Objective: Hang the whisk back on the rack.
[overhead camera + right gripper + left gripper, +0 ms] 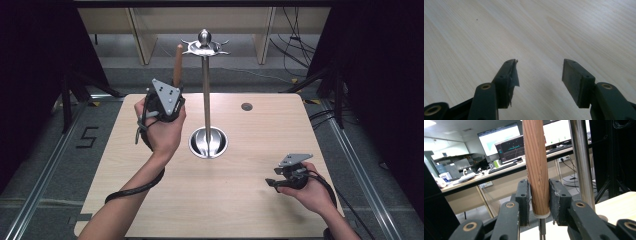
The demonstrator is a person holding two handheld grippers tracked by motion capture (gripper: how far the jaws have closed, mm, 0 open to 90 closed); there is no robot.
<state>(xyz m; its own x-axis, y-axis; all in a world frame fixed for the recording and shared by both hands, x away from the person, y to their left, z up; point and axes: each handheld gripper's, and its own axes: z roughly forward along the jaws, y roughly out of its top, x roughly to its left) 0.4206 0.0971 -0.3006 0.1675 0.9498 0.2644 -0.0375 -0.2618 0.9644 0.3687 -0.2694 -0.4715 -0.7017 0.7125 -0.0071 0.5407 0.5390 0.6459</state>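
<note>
Wooden handle (pixel 536 167) of a utensil is held upright between my left fingers (pixel 560 200), which are pressed on it from both sides near its lower end, where a pale ring meets a thin metal shank. My left gripper (pixel 165 102) holds it above the table (pixel 240 200), just beside the metal stand (pixel 206 95) with hooks at the top. I judge the handle as stiff, light and a little smooth along the grain, so it could slip or swing if I loosen. A hold close to the ring seems good to me. My right gripper (pixel 539 72) hovers low over the table, its fingers wide apart and holding nothing.
</note>
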